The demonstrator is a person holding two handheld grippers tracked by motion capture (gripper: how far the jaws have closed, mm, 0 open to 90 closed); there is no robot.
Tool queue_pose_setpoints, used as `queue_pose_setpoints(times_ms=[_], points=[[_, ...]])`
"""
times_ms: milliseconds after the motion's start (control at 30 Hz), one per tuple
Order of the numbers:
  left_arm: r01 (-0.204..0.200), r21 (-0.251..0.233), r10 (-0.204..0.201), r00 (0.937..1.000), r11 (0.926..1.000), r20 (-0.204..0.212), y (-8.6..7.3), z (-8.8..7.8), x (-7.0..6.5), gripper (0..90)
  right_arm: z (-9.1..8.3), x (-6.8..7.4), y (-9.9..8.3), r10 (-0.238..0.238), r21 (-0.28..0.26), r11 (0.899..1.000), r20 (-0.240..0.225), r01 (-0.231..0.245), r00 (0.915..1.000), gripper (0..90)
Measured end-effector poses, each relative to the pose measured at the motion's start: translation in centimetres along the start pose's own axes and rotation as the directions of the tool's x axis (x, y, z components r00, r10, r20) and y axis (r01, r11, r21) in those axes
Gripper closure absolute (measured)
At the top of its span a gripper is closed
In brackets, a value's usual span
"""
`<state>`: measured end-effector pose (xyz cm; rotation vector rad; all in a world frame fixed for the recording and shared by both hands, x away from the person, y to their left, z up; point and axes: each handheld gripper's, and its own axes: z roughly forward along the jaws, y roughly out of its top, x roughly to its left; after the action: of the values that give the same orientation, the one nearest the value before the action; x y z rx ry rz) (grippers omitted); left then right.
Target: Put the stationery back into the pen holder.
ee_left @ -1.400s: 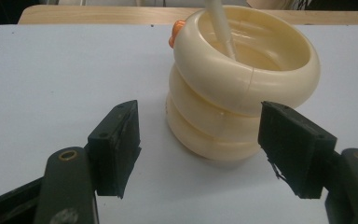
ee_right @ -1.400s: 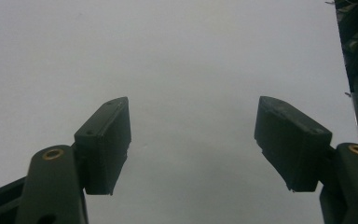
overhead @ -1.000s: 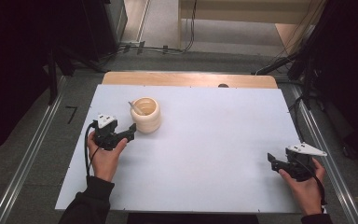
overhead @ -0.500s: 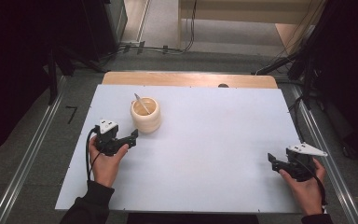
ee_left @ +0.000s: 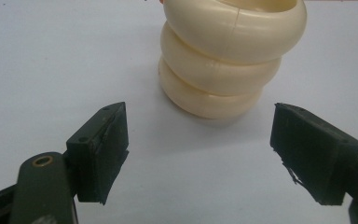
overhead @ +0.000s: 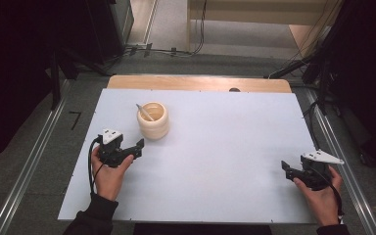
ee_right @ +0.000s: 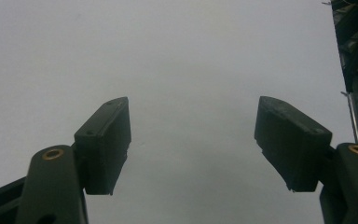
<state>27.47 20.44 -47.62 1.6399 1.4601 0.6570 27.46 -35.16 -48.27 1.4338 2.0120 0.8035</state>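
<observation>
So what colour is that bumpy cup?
The cup is cream, a pale yellowish white, seen best in the left gripper view.

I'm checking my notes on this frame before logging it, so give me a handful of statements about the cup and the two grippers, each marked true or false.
1. The left gripper is open, with the cream ridged cup ahead of its jaws, not between them. True.
2. The right gripper is shut on the cup. False: it is open over the bare white table top, far from the cup.
3. A thin stick-like utensil stands in the cup. True.
4. The cup lies tipped on its side. False: it stands upright.
5. The cup sits nearer the right gripper than the left one. False: it is close to the left gripper, on the table's left half.
</observation>
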Motion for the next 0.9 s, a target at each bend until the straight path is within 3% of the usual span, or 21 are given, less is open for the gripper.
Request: queue_pose_setpoints(times_ms=[433,900], points=[[0.005,0.000,-0.005,1.0000,1.0000,-0.007,-0.6,-0.7,0.3,19.8,0.0,0.1,0.0,-0.006,0.000,1.000,0.004,0.006,1.0000,25.8],[-0.003,0.004,0.003,0.9999,1.0000,0.016,-1.2,-1.4,0.1,19.6,0.0,0.1,0.0,-0.006,-0.002,1.000,0.004,0.006,1.0000,25.8]])
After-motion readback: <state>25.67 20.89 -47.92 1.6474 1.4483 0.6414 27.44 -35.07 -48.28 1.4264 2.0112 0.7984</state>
